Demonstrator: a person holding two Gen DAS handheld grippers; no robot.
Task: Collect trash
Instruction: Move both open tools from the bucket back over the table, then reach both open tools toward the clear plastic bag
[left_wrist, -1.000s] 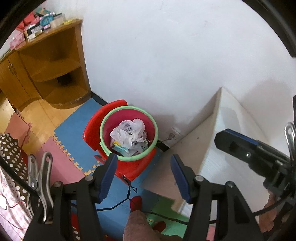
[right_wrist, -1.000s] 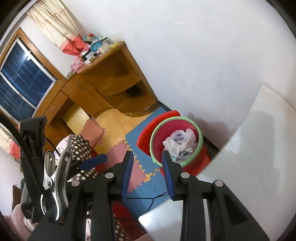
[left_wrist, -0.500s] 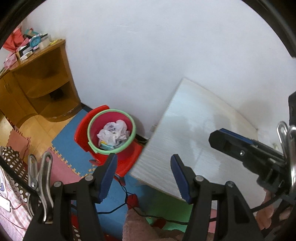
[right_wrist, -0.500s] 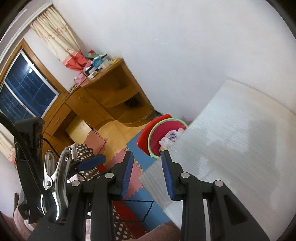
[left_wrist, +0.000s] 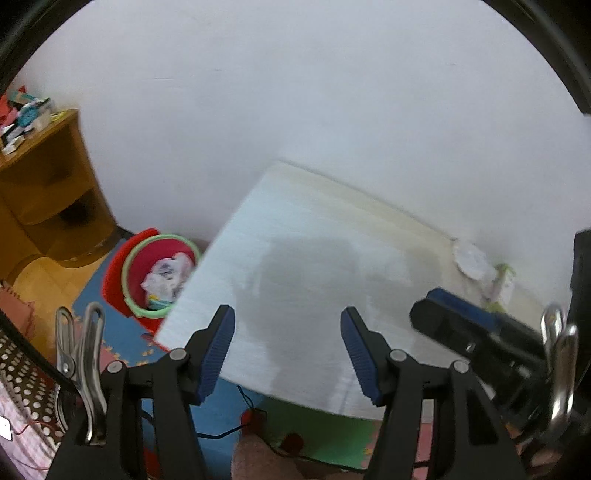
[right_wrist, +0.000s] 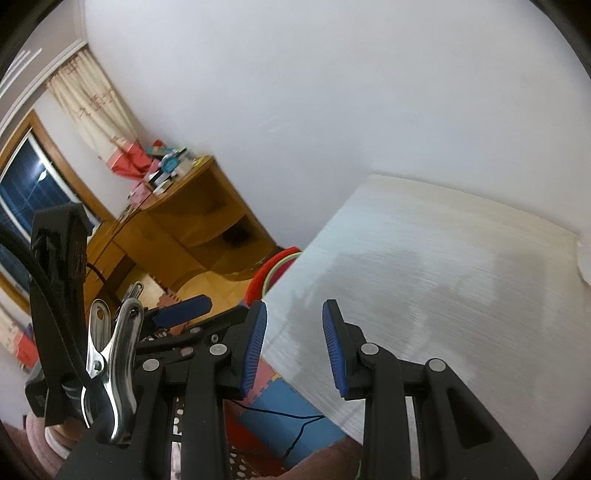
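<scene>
Both sets of fingers parted, empty; bin lower left already part-filled, scraps right on surface still uncollected.

We see soft, even indoor light, a broad grey shadow on the white table, motion blur throughout, dark fisheye corners, and bowed edges.

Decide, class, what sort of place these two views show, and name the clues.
Probably a room in a home: a wooden corner desk piled with clutter, foam puzzle mats on the floor, and a curtained window.
</scene>
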